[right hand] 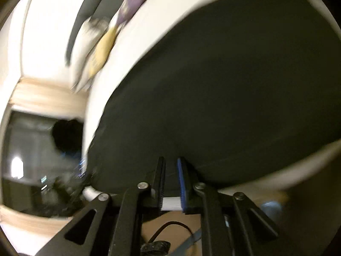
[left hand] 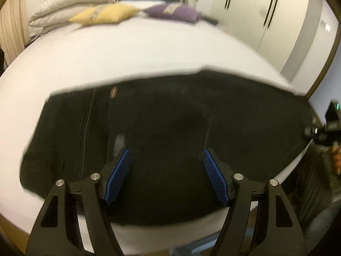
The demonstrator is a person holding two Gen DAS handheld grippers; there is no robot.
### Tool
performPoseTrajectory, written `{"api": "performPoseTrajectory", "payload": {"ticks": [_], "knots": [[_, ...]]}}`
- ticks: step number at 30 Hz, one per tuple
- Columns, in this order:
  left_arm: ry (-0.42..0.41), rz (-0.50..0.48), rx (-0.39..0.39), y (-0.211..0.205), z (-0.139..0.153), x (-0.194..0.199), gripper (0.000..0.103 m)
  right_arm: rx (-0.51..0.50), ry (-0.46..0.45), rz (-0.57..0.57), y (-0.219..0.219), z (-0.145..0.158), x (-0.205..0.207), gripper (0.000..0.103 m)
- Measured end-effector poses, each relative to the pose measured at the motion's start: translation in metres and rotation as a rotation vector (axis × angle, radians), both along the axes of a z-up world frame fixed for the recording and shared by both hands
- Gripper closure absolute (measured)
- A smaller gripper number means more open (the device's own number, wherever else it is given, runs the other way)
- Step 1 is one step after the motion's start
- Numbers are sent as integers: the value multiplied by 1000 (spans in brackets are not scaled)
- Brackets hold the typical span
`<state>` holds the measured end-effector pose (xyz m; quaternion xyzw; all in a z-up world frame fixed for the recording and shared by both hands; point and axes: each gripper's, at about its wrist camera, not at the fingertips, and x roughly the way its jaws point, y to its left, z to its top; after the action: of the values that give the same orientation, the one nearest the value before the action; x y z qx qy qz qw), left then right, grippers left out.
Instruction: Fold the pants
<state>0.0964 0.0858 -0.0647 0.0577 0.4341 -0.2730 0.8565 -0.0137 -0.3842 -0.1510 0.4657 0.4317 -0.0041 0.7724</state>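
Note:
Black pants (left hand: pixel 170 117) lie folded in a broad block on the white bed (left hand: pixel 127 53), close to its near edge. My left gripper (left hand: pixel 166 152) hovers over their middle, its blue pads (left hand: pixel 119 175) wide apart and pressing on nothing. In the blurred right wrist view the pants (right hand: pixel 234 85) fill the right half. My right gripper (right hand: pixel 170 160) sits at their near edge with its jaws drawn almost together. Only a narrow grey strip of cloth shows between the pads (right hand: pixel 181 183). A black device (left hand: pixel 328 123) at the pants' right end looks like that right gripper.
A yellow pillow (left hand: pixel 104 13) and a purple pillow (left hand: pixel 174 11) lie at the far side of the bed, beside a folded cream duvet (left hand: pixel 74 0). White wardrobe doors (left hand: pixel 266 10) stand to the right. Brown floor (right hand: pixel 174 219) shows under the near edge.

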Motion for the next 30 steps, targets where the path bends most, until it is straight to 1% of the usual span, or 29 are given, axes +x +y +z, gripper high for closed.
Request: {"api": "performPoseTrajectory", "payload": {"ticks": [1, 2, 3, 4, 5, 7, 8, 9, 10, 11, 12, 13, 14, 16, 17, 18, 19, 20, 21, 23, 25, 26, 29, 30], "knots": [[-2, -3, -20, -5, 7, 5, 34, -17, -7, -26, -10, 6, -11, 68], [5, -14, -46, -18, 13, 17, 34, -10, -25, -63, -21, 15, -21, 55], [13, -32, -69, -35, 17, 28, 34, 6, -37, -90, -26, 21, -26, 51], [18, -65, -88, -57, 19, 39, 34, 37, -48, -119, -30, 24, -32, 49], [15, -98, -91, -77, 21, 49, 34, 56, -53, -135, -31, 24, -36, 48], [4, -152, -70, -122, 19, 68, 33, 113, -53, -176, -30, 20, -44, 47], [28, -185, -63, -145, 12, 77, 33, 152, -54, -213, -30, 16, -48, 47], [58, -201, -44, -166, 2, 72, 33, 177, -61, -237, -30, 12, -53, 47], [97, -198, -3, -184, -13, 82, 33, 199, -65, -261, -35, 5, -67, 46], [134, -171, 51, -195, -31, 90, 34, 214, -60, -286, -33, 0, -71, 43], [151, -155, 83, -201, -43, 94, 33, 217, -48, -311, -36, -3, -75, 42], [155, -145, 100, -202, -53, 95, 31, 214, -38, -330, -42, -4, -88, 42], [141, -138, 92, -201, -55, 94, 31, 210, -29, -357, -41, -6, -90, 42], [134, -122, 106, -200, -46, 89, 31, 218, -21, -422, -57, -12, -101, 42], [136, -113, 107, -199, -39, 86, 31, 225, -25, -443, -57, -11, -100, 42], [130, -108, 86, -197, -29, 82, 31, 241, -41, -476, -69, -15, -108, 42], [113, -99, 45, -193, -16, 76, 31, 250, -57, -505, -80, -18, -115, 42], [107, -93, 2, -190, -4, 71, 31, 249, -62, -519, -75, -20, -110, 42], [113, -87, -43, -188, 7, 62, 31, 243, -63, -535, -76, -22, -113, 42], [118, -96, -100, -191, 21, 47, 31, 244, -57, -555, -79, -27, -119, 42], [136, -136, -134, -195, 27, 20, 31, 261, -62, -580, -84, -32, -122, 42], [144, -152, -140, -198, 28, 14, 31, 266, -61, -588, -83, -31, -123, 42], [176, -210, -163, -211, 28, -13, 31, 290, -57, -613, -88, -43, -141, 40], [183, -223, -164, -210, 25, -22, 31, 317, -63, -620, -90, -48, -141, 40]]}}
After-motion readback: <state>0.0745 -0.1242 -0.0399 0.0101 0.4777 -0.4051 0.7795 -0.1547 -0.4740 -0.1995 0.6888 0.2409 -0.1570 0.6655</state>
